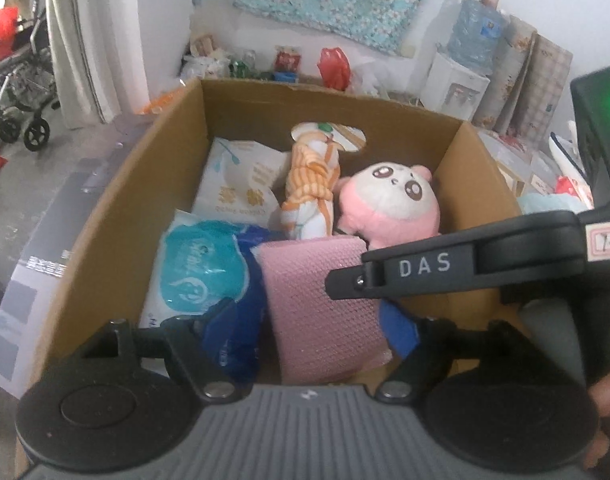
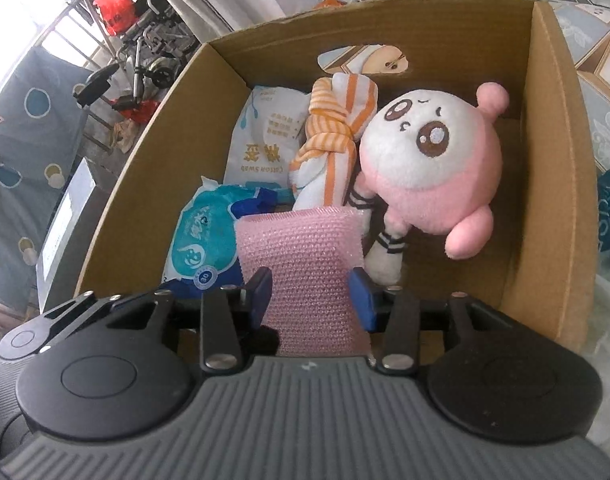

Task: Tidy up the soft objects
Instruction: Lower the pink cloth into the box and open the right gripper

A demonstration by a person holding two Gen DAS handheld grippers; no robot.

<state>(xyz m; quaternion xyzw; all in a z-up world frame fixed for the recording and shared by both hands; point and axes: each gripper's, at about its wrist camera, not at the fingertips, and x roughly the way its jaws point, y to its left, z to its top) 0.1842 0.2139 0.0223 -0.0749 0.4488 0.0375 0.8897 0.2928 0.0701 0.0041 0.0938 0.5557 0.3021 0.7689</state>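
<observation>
Left wrist: my left hand-held gripper [image 1: 311, 332] spread wide, clear of the pink pad [image 1: 317, 304] standing in the box [image 1: 105, 216]. Beside it: wipes [image 1: 193, 276], striped cloth [image 1: 311, 184], pink plush [image 1: 389, 204].

Right wrist: my right hand-held gripper [image 2: 311, 298] straddles the pad [image 2: 305, 256]; I cannot tell whether it pinches.

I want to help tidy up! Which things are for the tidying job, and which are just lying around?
For the job: cardboard box, pink bubble-wrap pouch between the right gripper pads, pink plush toy, striped cloth bundle, wipes pack, cotton swab bag.

Just lying around: wheelchair, water jug, red bag.
</observation>
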